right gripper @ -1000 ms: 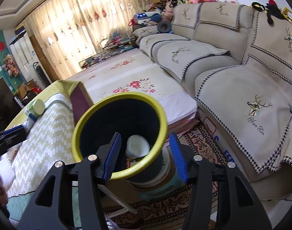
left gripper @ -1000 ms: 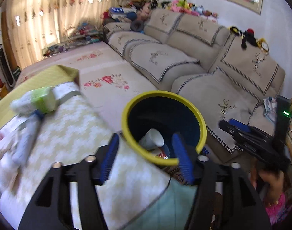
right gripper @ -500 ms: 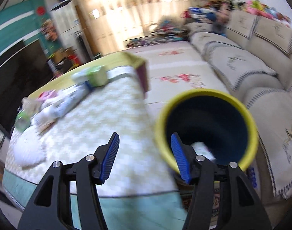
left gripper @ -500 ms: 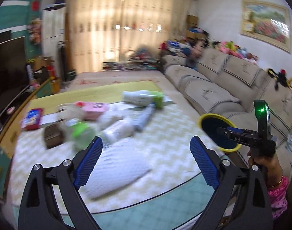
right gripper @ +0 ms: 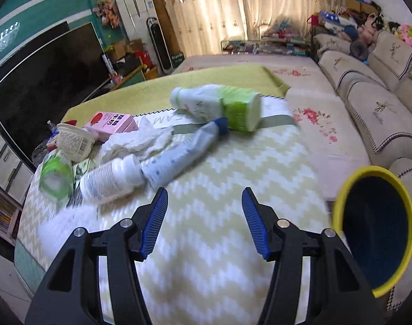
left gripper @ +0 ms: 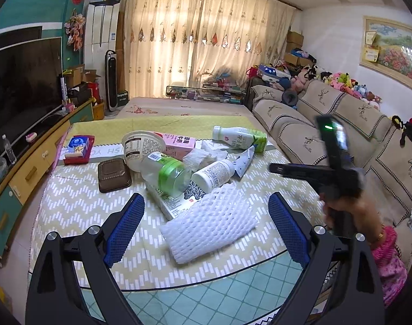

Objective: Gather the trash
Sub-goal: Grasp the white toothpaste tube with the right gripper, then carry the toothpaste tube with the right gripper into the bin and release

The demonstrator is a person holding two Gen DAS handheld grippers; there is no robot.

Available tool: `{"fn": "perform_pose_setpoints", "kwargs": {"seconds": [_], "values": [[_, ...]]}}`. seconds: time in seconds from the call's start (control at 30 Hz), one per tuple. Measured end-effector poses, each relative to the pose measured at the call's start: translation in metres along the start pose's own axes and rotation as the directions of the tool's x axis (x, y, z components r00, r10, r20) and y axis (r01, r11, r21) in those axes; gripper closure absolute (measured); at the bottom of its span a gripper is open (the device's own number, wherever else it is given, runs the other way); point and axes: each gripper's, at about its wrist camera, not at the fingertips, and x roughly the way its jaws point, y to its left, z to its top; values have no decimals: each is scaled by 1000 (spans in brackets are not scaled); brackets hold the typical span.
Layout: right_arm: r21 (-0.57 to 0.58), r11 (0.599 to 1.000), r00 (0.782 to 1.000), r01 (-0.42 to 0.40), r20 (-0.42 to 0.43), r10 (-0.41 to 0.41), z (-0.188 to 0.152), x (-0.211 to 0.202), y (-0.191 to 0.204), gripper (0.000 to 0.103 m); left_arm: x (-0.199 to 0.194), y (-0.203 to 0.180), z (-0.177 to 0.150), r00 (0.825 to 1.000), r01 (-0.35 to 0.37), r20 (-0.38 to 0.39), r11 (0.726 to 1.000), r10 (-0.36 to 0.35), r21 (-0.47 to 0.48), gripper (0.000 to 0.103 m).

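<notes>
Trash lies on the zigzag-patterned table [left gripper: 78, 211]: a white foam net sleeve [left gripper: 210, 223], a clear bottle with a green label [left gripper: 165, 173], a small white bottle [left gripper: 212, 173], a tube [left gripper: 245, 161], a white-green milk bottle [left gripper: 239, 138], a pink carton [left gripper: 178, 143], a paper bowl [left gripper: 140, 146] and crumpled tissue [left gripper: 197, 158]. My left gripper [left gripper: 206, 227] is open and empty, just above the foam sleeve. My right gripper [right gripper: 204, 222] is open and empty over the table, short of the tube [right gripper: 178, 155] and small bottle [right gripper: 111, 177]. The yellow-rimmed bin [right gripper: 373, 224] stands off the table's right edge.
A brown tray [left gripper: 113, 173] and a red box [left gripper: 77, 149] lie at the table's left. A TV [left gripper: 21, 86] on a cabinet runs along the left. A beige sofa [left gripper: 341, 135] runs along the right. The right gripper's body [left gripper: 330, 170] shows at the table's right side.
Both grippers swung left from over the bin to over the table. The left opened wider and now faces the trash pile; the right opened too, with the bin now at its right.
</notes>
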Motion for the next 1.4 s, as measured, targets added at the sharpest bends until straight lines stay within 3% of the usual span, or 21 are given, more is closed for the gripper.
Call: {"fn": "perform_pose_setpoints", "kwargs": {"seconds": [0.2,0.5,0.63,0.93,1.03,1.17,1.4], "values": [[85,996,998,16,-65,-10,32,46,5,49,4,1,-2,1000,-6,-6,1000,6,5,12],[129,991,991,39,-132,-21,44,86,16,49,9,11,-4,1000,-8,-6,1000,8,-9,12],[115,993,991,10,-132,6,44,86,26,84,7,8,-5,1000,-4,-4,1000,4,-4,12],[94,993,997,-69,23,67,33,11,24,88,0,4,-3,1000,-12,8,1000,12,23,11],[79,995,996,-62,65,57,23,-17,17,88,-1,0,-3,1000,-3,4,999,3,32,11],[98,995,994,-19,112,8,6,-54,-11,88,-2,-7,-4,1000,3,3,999,-3,51,11],[219,960,971,175,126,-205,-22,-91,-104,87,2,-17,-2,1000,24,-2,998,-24,62,11]]}}
